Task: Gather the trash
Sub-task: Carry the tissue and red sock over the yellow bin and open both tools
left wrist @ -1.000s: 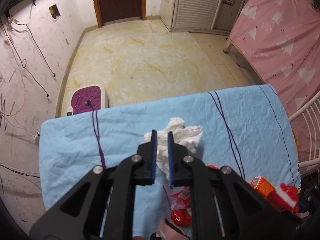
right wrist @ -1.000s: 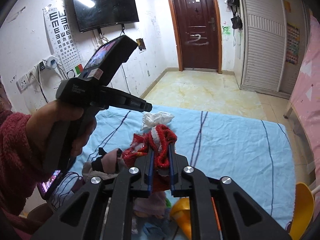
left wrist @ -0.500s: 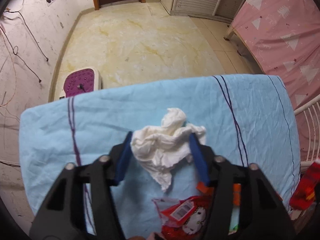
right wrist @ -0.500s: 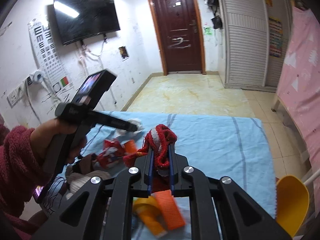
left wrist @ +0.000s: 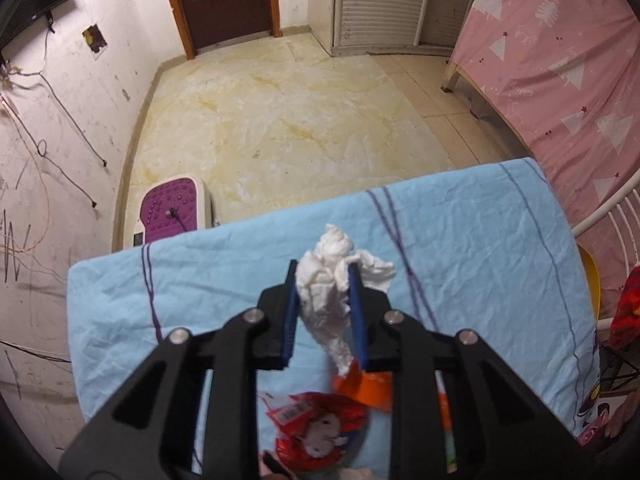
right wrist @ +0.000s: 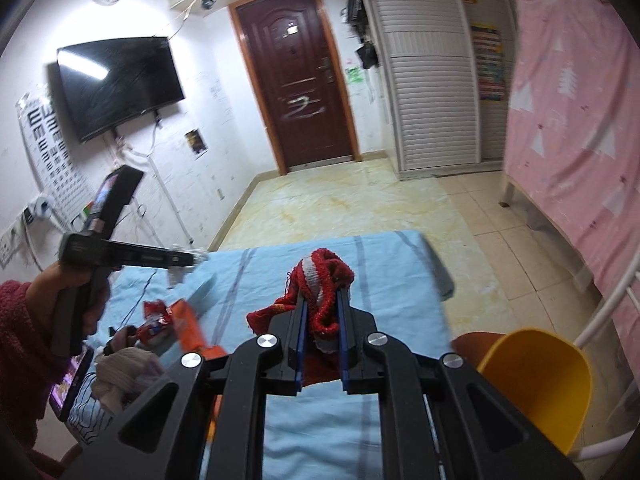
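Note:
My left gripper is shut on a crumpled white tissue and holds it above the light blue cloth on the table. In the right wrist view the left gripper shows at the left with the tissue at its tip. My right gripper is shut on a red and white knitted cloth, held above the cloth's right part. A yellow bin stands off the table's right edge, below and right of the right gripper.
A red snack wrapper and an orange packet lie on the cloth below the left gripper. A whitish bundle lies at the near left. A purple footpad sits on the floor. A pink-covered bed stands right.
The left gripper opened around the tissue, then shut on it and lifted it. The right gripper carried the red cloth to the right, toward the yellow bin.

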{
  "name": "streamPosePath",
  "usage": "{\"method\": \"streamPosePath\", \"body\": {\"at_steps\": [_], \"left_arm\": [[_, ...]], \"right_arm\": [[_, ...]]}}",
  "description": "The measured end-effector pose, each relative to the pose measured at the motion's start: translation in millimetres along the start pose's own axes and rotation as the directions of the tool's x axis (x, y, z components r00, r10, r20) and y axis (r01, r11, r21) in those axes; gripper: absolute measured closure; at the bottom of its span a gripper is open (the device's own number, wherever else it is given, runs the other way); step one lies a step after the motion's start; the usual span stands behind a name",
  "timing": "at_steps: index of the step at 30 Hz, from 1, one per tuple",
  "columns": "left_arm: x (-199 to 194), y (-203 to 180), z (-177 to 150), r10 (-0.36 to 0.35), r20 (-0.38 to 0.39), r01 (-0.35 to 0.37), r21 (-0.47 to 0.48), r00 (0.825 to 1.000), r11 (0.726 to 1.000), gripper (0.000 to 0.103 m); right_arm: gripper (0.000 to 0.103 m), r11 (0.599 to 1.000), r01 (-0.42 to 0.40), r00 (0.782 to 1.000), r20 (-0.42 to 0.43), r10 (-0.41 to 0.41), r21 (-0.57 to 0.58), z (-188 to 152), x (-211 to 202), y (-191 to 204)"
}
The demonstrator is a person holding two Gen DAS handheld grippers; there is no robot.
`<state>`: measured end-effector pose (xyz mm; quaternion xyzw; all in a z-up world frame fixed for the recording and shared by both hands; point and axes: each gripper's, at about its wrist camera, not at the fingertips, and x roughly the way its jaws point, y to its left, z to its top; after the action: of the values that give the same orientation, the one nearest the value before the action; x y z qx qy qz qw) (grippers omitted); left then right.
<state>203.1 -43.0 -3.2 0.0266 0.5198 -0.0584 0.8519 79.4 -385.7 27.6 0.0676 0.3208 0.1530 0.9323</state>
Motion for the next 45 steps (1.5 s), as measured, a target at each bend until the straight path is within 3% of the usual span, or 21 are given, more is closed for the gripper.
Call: {"method": "streamPosePath", "body": {"at_steps": [7,12,22,27,34,40,42,45], "left_arm": [[-24,-78,7,-0.034,0.034,0.030,0.119,0.999,0.992,0.082],[-31,-149,4,-0.103,0.028,0.095,0.212,0.994,0.973,0.082],[-24,-293,-17,-0.282,-0.061,0.285,0.348,0.958,0.893,0.082],[-11,-346,-26,-0.320,-0.100,0.333,0.378,0.942,0.864,0.082],[3,-389,-31,-0.294,-0.124,0.319,0.405,0.948,0.857,0.081],[4,-404,-35,-0.295,-0.128,0.322,0.404,0.947,0.856,0.063],[1,-403,-33,-0.301,-0.115,0.322,0.398,0.946,0.859,0.052],[0,-401,-31,-0.315,-0.111,0.333,0.389,0.942,0.859,0.050]], "right_arm": [[0.097,0.995,0.069,0.997,0.017,-0.070,0.079,-16,-17,-55],[0.097,0.984,0.126,0.992,0.009,-0.128,0.130,-33,-26,-92],[0.097,0.946,0.246,0.969,-0.016,-0.248,0.210,-69,-41,-160],[0.097,0.934,0.266,0.964,-0.042,-0.264,0.240,-85,-41,-187],[0.092,0.917,0.278,0.961,-0.081,-0.266,0.286,-103,-38,-209],[0.086,0.914,0.279,0.960,-0.096,-0.262,0.296,-107,-35,-213],[0.082,0.912,0.281,0.960,-0.095,-0.265,0.297,-105,-35,-214],[0.068,0.914,0.280,0.960,-0.088,-0.265,0.294,-103,-36,-211]]}}
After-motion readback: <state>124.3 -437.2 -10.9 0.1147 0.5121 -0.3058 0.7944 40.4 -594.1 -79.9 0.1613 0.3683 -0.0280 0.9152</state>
